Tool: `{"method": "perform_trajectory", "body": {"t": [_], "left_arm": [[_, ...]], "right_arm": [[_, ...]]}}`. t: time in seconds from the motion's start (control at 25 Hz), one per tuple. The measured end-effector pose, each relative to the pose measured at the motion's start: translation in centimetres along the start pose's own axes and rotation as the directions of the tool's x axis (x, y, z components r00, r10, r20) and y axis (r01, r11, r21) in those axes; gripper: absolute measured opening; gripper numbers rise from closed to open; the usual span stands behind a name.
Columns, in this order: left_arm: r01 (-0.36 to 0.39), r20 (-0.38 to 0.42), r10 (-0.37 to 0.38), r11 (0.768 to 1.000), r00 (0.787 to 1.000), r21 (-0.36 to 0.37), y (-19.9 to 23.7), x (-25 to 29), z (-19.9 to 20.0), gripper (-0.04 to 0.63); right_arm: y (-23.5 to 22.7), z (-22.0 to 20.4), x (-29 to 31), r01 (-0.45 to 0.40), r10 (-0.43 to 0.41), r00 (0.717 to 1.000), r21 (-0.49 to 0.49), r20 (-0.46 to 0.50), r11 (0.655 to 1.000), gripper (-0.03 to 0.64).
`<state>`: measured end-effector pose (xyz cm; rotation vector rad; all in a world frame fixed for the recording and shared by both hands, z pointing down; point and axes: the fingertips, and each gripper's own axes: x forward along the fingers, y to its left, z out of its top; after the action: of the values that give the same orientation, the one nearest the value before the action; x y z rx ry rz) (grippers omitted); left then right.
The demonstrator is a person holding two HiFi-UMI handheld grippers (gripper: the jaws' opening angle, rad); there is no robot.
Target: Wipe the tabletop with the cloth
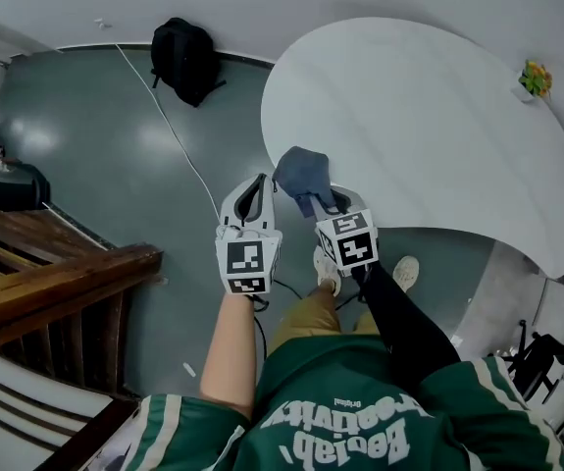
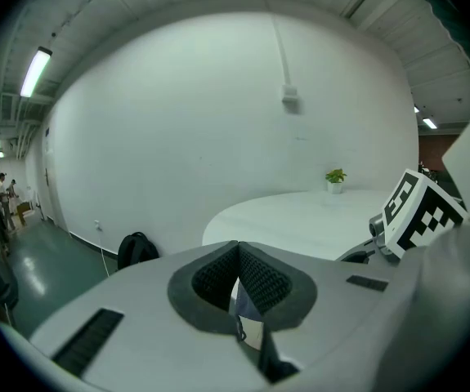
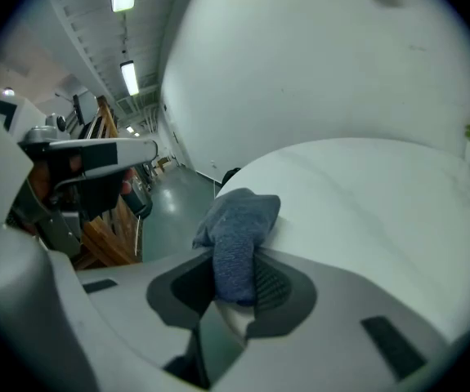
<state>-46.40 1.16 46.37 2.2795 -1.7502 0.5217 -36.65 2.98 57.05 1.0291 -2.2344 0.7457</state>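
Currently my right gripper (image 3: pixel 235 278) pinches the crumpled blue-grey cloth (image 3: pixel 239 223) at the near edge of the rounded white tabletop (image 1: pixel 429 126). My left gripper (image 2: pixel 239 256), jaws pressed together and empty, is just beside it.

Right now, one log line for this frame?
right gripper: shut on blue-grey cloth | left gripper: shut, empty | cloth position: near edge of white tabletop
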Motion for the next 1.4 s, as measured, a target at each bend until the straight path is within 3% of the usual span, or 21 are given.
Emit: {"method": "perform_trajectory", "body": {"t": [0.28,0.68,1.24,1.4], "left_arm": [[0.081,0.02,-0.082,0.997,0.996,0.002,-4.1,1.0,0.6,0.0],[0.181,0.03,-0.184,0.98,0.983,0.078,-14.6,3.9,3.4,0.0],[0.295,-0.001,-0.298,0.944,0.954,0.149,-37.7,9.6,7.1,0.0],[0.343,0.002,-0.347,0.927,0.938,0.15,-44.6,11.1,8.0,0.0]], "right_arm": [[-4.3,-1.2,-3.1,0.103,-0.103,0.995,0.033,0.01,0.994,0.092],[-14.1,-4.1,-9.8,0.212,-0.218,0.975,0.121,0.039,0.97,0.092],[-33.2,-11.3,-23.6,0.306,-0.326,0.944,0.238,0.05,0.922,0.092],[-38.4,-13.7,-28.0,0.34,-0.366,0.929,0.27,0.052,0.901,0.092]]}}
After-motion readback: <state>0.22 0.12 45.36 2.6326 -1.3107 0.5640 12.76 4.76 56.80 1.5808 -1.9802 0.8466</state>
